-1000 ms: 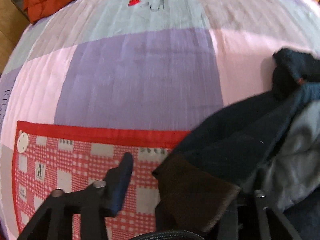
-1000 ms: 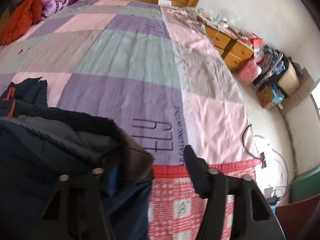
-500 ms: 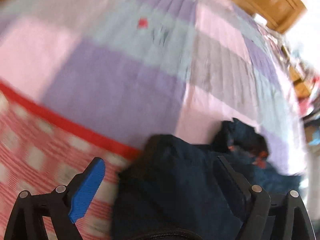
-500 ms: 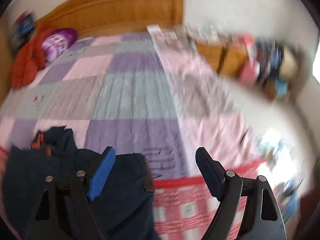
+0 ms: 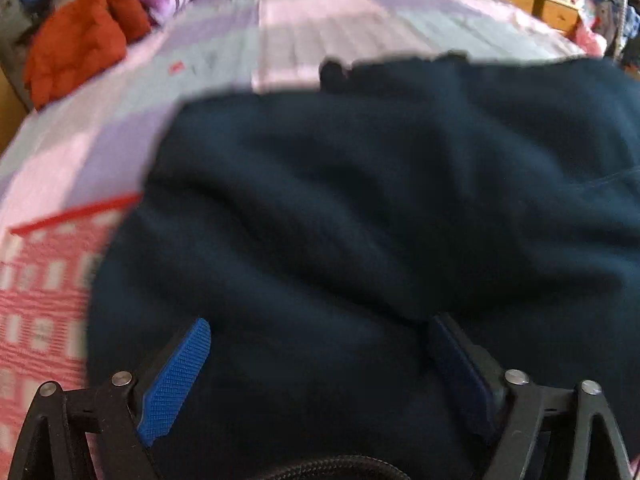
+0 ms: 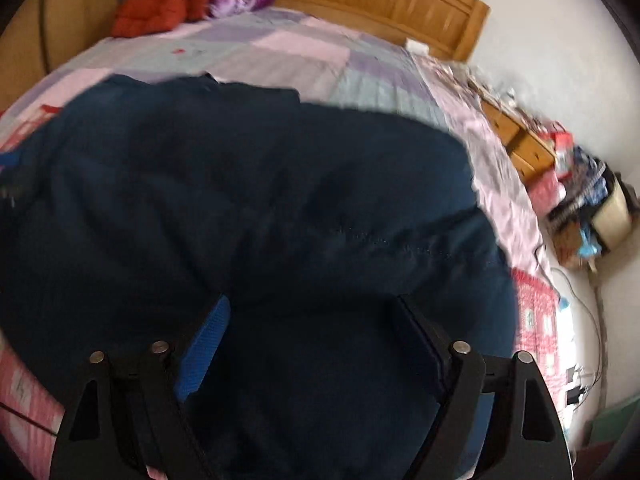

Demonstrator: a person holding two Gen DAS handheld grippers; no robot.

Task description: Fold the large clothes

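With the dark navy garment (image 5: pixel 380 216) lying heaped on the bed (image 5: pixel 328 28) just ahead, left tongs (image 5: pixel 316 360) and right tongs (image 6: pixel 316 332) hover spread, gripping nothing: seemingly between folds, needing a fresh edge.

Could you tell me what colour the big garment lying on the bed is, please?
Dark navy blue, plain. The garment shows best in the right wrist view.

Navy garment (image 5: pixel 380 220) blurred, covers quilt (image 5: pixel 320 28) (near part).

Our right gripper (image 6: pixel 310 332), jaws spread, hovers over the navy garment (image 6: pixel 280 208) lying on the patchwork quilt (image 6: pixel 288 56).
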